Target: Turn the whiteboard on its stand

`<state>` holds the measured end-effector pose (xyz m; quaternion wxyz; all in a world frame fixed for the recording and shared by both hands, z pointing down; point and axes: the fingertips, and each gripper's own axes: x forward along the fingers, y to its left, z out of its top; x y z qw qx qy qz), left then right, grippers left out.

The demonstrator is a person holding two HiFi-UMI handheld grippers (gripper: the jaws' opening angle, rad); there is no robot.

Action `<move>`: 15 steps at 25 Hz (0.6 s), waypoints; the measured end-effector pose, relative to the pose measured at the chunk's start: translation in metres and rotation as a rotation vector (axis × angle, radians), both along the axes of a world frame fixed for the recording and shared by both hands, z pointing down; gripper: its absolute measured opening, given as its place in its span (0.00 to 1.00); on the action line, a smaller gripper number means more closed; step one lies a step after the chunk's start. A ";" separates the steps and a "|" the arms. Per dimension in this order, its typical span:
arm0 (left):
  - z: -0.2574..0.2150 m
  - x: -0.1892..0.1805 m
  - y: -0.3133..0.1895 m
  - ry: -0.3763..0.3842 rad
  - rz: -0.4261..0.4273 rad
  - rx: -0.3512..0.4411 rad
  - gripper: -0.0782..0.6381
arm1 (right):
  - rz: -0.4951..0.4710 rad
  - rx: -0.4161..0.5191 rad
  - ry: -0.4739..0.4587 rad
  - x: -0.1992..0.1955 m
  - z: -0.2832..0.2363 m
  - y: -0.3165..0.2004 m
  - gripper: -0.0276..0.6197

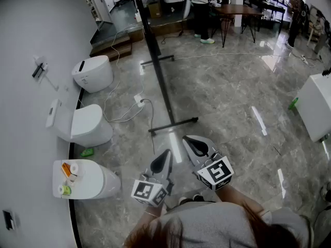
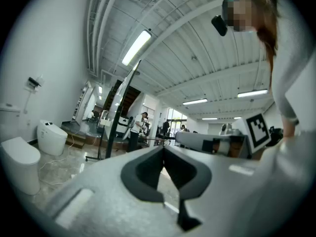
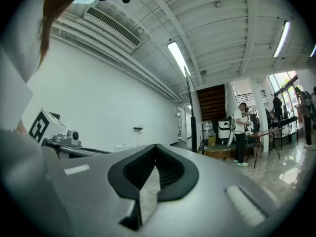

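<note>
Head view: the left gripper [image 1: 163, 156] and right gripper [image 1: 190, 141] are held side by side, level, over a glossy marble floor [image 1: 232, 97]. Both pairs of jaws are together and neither carries anything. The hands behind them are hidden under the marker cubes and the person's own head and shoulders. The whiteboard [image 1: 161, 87] stands ahead of both grippers, untouched, and shows only as a thin dark line because it is seen edge-on. Its face cannot be made out and its top is cut off by the frame. The stand's near foot bar [image 1: 173, 125] lies on the floor ahead of the jaw tips. Three white toilets [image 1: 93, 74] line the wall off to the left grippers' side.

Left gripper view: the jaws meet at their tips, with only floor showing through the hollow behind them. The whiteboard is a dark leaning strip ahead and to the left, well apart. A face above is blurred out.

Right gripper view: the jaws are closed tip to tip and empty. The whiteboard's edge rises ahead and slightly right, and its base is hidden behind the gripper's body. A person [image 3: 241, 132] stands far beyond
</note>
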<state>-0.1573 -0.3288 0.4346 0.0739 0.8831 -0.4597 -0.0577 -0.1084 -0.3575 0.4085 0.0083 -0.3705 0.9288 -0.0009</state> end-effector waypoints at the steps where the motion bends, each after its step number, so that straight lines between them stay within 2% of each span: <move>1: -0.005 -0.001 -0.003 -0.001 -0.014 0.009 0.10 | -0.001 0.003 -0.003 -0.001 -0.002 -0.002 0.05; 8: -0.034 -0.012 -0.023 -0.015 -0.061 0.062 0.10 | 0.034 0.032 -0.008 -0.002 -0.025 -0.023 0.05; 15: -0.020 -0.024 -0.022 -0.045 -0.114 0.009 0.10 | 0.055 -0.012 0.027 -0.004 -0.010 -0.026 0.05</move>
